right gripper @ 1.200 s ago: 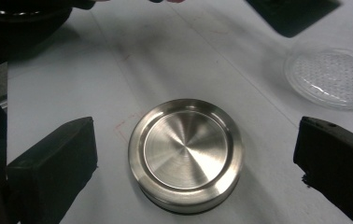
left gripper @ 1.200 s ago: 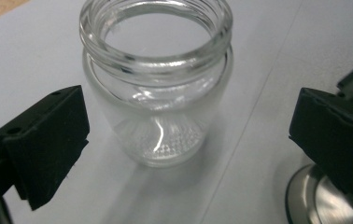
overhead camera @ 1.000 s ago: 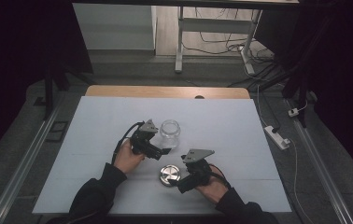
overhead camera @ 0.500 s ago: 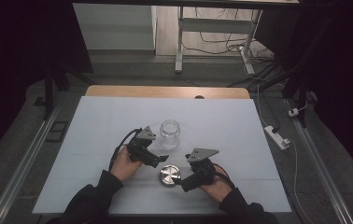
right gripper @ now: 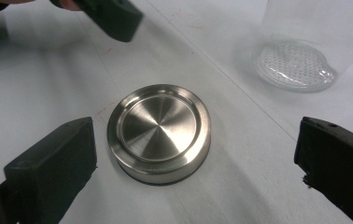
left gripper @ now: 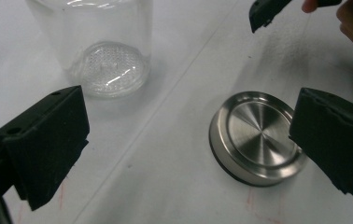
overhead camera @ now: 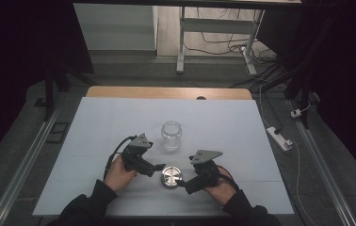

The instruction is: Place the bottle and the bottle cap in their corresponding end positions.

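Fingers of both grippers stand wide apart and hold nothing: those of the left gripper point at the metal lid from its left, those of the right gripper from its right, each tip just beside the rim but not closed on it. In the right gripper view the lid lies between the two black fingers, flat on the surface, its recessed brushed face up and a dark band showing under its lower edge. In the left gripper view the lid lies near the right-hand finger, with the glass jar farther off. The jar stands upright and open-mouthed just beyond the lid, apart from it. Judged from its look, the lid is rigid, light to moderate in weight and smooth enough to slip; its low side wall is the place to pinch, across the full width. The jar is likely brittle and slick, best taken around its body. The surface is pale, matt and flat, with faint seams. Around it the room is dark, with a table leg and loose cables on the floor beyond, and a power strip at the right edge
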The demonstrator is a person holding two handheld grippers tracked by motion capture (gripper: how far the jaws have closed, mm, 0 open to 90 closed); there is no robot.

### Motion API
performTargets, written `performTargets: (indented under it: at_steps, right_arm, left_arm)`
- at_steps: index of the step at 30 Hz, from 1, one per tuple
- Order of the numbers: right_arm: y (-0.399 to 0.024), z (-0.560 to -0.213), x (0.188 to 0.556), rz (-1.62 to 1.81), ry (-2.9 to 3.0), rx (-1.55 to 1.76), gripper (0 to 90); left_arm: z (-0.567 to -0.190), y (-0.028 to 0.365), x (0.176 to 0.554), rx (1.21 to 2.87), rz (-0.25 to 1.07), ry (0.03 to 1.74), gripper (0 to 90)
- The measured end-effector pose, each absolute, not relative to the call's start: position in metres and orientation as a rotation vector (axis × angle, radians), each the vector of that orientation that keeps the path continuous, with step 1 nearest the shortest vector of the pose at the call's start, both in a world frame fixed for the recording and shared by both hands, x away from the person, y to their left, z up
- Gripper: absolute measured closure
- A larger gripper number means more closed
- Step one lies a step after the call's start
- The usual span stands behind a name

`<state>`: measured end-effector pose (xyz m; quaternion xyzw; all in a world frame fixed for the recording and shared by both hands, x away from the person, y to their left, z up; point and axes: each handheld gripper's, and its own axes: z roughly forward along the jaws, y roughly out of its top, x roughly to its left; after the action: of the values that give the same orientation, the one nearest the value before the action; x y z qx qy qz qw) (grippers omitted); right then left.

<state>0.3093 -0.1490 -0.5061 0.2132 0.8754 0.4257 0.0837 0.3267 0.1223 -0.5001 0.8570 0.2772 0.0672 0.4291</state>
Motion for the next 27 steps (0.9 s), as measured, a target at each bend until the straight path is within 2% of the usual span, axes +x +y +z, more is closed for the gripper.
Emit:
performTargets:
  at_steps: [27]
  right_arm:
    - [-0.178,-0.497,0.3,1.264,2.604,0.7,0.0]
  left_arm:
    - [-0.496,0.169,0.269,2.113,0.198,0.766,0.0]
